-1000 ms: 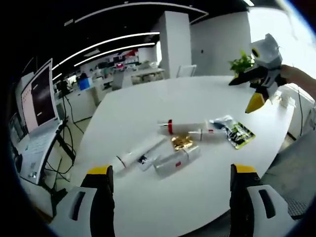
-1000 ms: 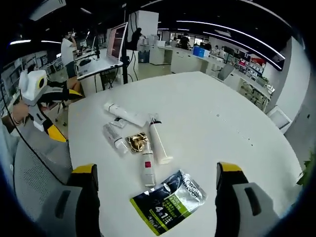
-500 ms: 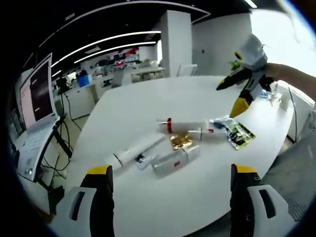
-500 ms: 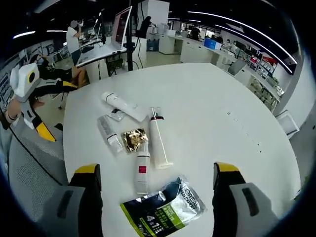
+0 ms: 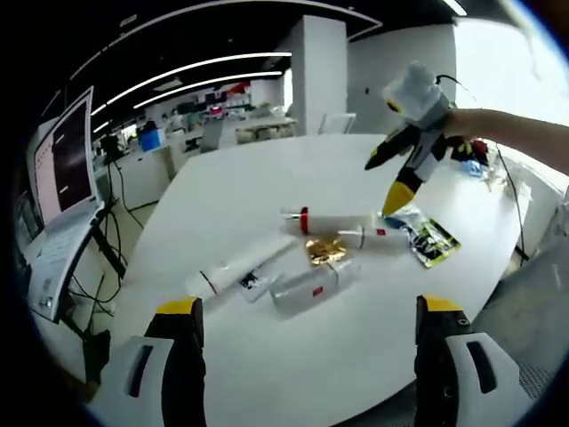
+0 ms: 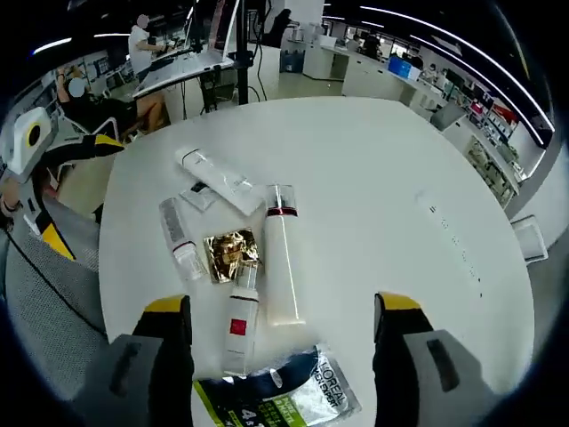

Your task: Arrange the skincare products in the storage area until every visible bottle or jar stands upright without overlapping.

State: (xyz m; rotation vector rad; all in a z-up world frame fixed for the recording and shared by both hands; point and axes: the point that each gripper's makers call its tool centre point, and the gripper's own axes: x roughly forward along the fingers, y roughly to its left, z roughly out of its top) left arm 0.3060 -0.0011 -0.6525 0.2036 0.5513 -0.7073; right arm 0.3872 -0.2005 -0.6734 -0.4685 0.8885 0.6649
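Several skincare items lie flat on the white table (image 5: 267,187). A white tube with a red band (image 6: 282,258) (image 5: 333,221) lies beside a small bottle with a red label (image 6: 236,325) (image 5: 369,237). A gold foil packet (image 6: 229,252) (image 5: 325,252) and a clear bottle (image 6: 178,238) (image 5: 307,289) sit close by. A long white tube (image 6: 218,178) (image 5: 236,271) lies further off. My right gripper (image 6: 279,304) (image 5: 384,182) hovers open over the red-band tube. My left gripper (image 5: 308,307) (image 6: 80,191) stands open at the table's edge, holding nothing.
A black and green sachet (image 6: 284,400) (image 5: 427,238) lies beside the small bottle, and a small flat sachet (image 6: 197,197) by the long tube. A grey chair (image 6: 36,302) stands at the table's edge. A monitor on a stand (image 5: 62,169) and desks with people are beyond.
My right gripper has come in and down over the products, which now loom closer in its view. The left gripper has barely moved. No item has shifted.
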